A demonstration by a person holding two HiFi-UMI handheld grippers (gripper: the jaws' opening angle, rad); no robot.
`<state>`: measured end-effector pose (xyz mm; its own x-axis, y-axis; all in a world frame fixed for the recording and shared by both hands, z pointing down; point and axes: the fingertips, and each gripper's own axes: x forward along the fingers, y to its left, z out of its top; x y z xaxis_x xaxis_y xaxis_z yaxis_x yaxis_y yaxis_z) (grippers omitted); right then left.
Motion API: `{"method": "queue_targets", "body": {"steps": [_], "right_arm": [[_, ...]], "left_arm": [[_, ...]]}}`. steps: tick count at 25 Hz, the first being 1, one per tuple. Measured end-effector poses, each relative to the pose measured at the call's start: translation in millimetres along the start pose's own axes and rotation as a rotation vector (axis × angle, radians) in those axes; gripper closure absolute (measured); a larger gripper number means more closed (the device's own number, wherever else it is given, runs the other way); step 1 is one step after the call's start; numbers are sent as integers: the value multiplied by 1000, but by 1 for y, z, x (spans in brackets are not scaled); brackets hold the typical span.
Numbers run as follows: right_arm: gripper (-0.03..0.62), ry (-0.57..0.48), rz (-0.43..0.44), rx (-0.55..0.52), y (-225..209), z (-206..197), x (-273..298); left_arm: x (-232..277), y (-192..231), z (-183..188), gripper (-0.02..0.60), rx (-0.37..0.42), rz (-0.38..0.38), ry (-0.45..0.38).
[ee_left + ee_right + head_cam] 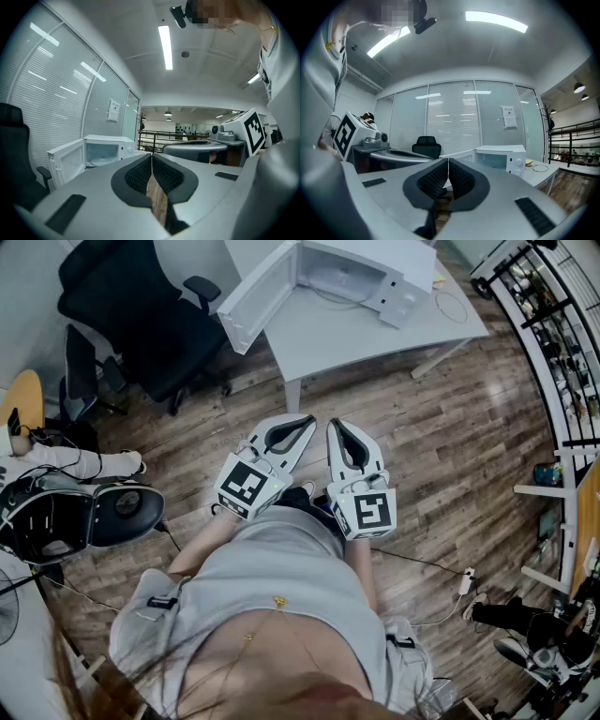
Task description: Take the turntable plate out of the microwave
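Holds left gripper (305, 420) and right gripper (336, 425) clenched on nothing, mid-frame over wood floor (450, 446). Stands well apart from the open microwave (366, 273) at the top edge. Cannot make out the turntable plate in its pale cavity. Shows that floor gap only in the head view.

The person wears a light grey top (272, 587). The left gripper (305, 420) and right gripper (335, 425) have white shells, black ribbed fingers (136, 176) and black-and-white marker cubes (246, 486).
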<state>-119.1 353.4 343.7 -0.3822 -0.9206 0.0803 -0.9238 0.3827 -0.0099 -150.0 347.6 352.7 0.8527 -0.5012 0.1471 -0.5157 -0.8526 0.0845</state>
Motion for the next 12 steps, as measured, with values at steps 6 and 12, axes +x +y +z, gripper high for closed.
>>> {"method": "queue_targets", "body": {"steps": [6, 12], "right_arm": [[551, 3, -9, 19, -2, -5, 2], [516, -4, 8, 24, -11, -9, -3]], "left_arm": [[3, 9, -2, 548, 8, 19, -2], [16, 4, -6, 485, 7, 13, -1]]}}
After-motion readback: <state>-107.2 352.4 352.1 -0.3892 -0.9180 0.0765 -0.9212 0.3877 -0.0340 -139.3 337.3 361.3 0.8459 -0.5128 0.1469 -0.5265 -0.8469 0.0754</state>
